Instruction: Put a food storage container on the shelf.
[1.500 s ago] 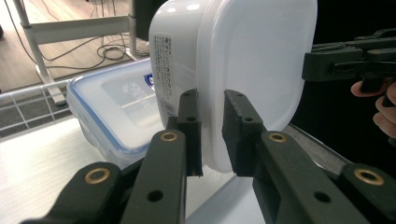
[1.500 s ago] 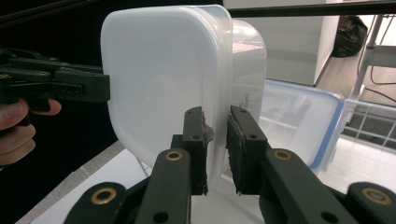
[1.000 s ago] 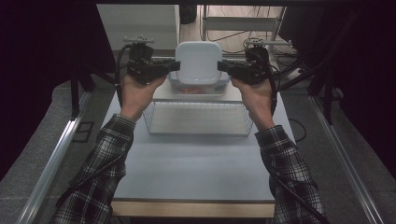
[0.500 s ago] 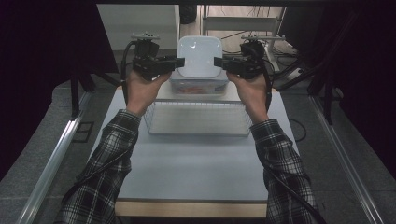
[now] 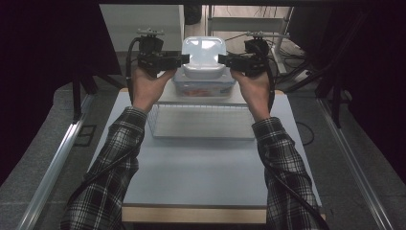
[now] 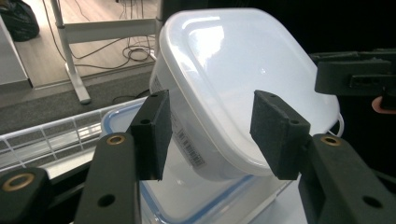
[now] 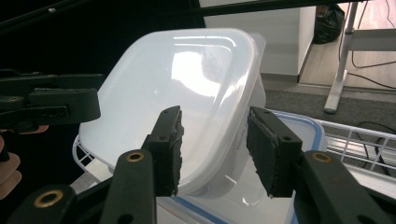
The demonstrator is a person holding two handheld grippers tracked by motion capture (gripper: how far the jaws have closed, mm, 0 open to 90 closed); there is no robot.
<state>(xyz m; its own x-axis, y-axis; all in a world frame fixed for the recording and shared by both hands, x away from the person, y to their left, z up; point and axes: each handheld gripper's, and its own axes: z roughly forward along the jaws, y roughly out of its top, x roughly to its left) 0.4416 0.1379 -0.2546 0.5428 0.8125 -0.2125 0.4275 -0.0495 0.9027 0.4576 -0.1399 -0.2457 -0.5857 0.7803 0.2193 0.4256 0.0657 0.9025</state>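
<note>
Tub: a white lidded tub point(image 5: 203, 57) sits on top of a clear box point(image 5: 205, 87) with a blue-edged rim, at the far end of the counter point(image 5: 201, 167). In both gripper views it looks tilted against the box below.
Tub lid: glossy white with rounded corners, closed on the tub; a barcode label point(image 6: 190, 150) shows on the tub's side in the left gripper view.
Basket: a white wire basket point(image 5: 201, 122) stands on the counter just in front of the box.
Left gripper: the left gripper point(image 5: 184, 60) is level at the tub's left side, held in the person's left hand point(image 5: 151, 86).
Left fingers: spread, having just been opening; the tub's edge lies between the pads point(image 6: 152, 133) with a gap to each, so nothing is pinched.
Right gripper: the right gripper point(image 5: 223, 59) is level at the tub's right side, in the right hand point(image 5: 251, 88), facing the left one across the tub.
Right fingers: also spread and just been opening; the lid's rim runs between the pads point(image 7: 268, 151), not squeezed.
Sleeves: checked sleeves point(image 5: 115, 158) come in from the near edge.
</note>
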